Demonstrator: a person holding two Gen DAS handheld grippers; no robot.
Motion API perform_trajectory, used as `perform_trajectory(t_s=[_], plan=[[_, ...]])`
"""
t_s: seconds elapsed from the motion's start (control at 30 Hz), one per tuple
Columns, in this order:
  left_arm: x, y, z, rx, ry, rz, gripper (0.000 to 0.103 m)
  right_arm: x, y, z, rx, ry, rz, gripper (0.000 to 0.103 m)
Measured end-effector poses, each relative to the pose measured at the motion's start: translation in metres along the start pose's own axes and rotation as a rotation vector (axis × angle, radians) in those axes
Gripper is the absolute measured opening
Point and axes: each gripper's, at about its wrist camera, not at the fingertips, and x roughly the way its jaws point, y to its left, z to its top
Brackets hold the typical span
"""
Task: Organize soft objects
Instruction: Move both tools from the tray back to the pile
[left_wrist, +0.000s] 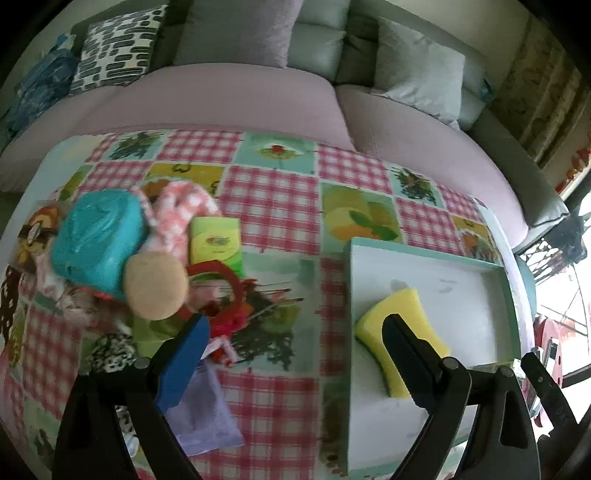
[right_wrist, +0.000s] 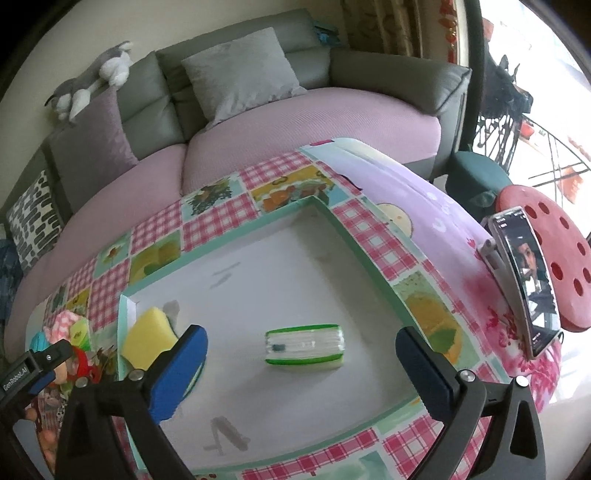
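A white tray with a green rim (left_wrist: 461, 258) (right_wrist: 325, 214) lies on the checked tablecloth. In it lie a yellow sponge (left_wrist: 399, 314) (right_wrist: 147, 332) and a green-edged tissue pack (right_wrist: 304, 345). My left gripper (left_wrist: 295, 339) is open and empty, above the cloth between the tray and a pile of soft things: a teal bundle (left_wrist: 96, 240), a pink checked cloth (left_wrist: 177, 206), a beige round pad (left_wrist: 157, 284), a green tissue pack (left_wrist: 216, 240) and a red ring (left_wrist: 218, 288). My right gripper (right_wrist: 303, 354) is open and empty, over the tray, straddling the tissue pack.
A lilac paper (left_wrist: 207, 410) lies under the left gripper. A phone on a stand (right_wrist: 528, 280) stands at the table's right edge beside a red stool (right_wrist: 554, 236). A pink-covered sofa (left_wrist: 240, 96) with cushions runs behind the table.
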Motion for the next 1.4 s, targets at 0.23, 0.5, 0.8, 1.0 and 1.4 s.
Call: perform_trajectory(t_s=[0.23,0.5,0.8,1.0,1.4], plan=[[-0.017,0.019,0.000,-0.018,-0.030,0.056,0.095,-0.009,0.033,-0.002,-0.096,-0.019,0.042,0.103],[-0.042,0.067,-0.006,-0.078,-0.069,0.151,0.095,-0.014,0.091,-0.016,-0.225,-0.008,0.153,0.103],[-0.071,0.136,-0.015,-0.190,-0.107,0.250,0.095,-0.021,0.169,-0.043,-0.395,0.008,0.303,0.103],[-0.071,0.162,-0.030,-0.233,-0.072,0.261,0.095,-0.013,0.206,-0.065,-0.487,0.068,0.347,0.103],[-0.036,0.186,-0.064,-0.261,0.072,0.237,0.095,0.019,0.253,-0.122,-0.643,0.256,0.377,0.103]])
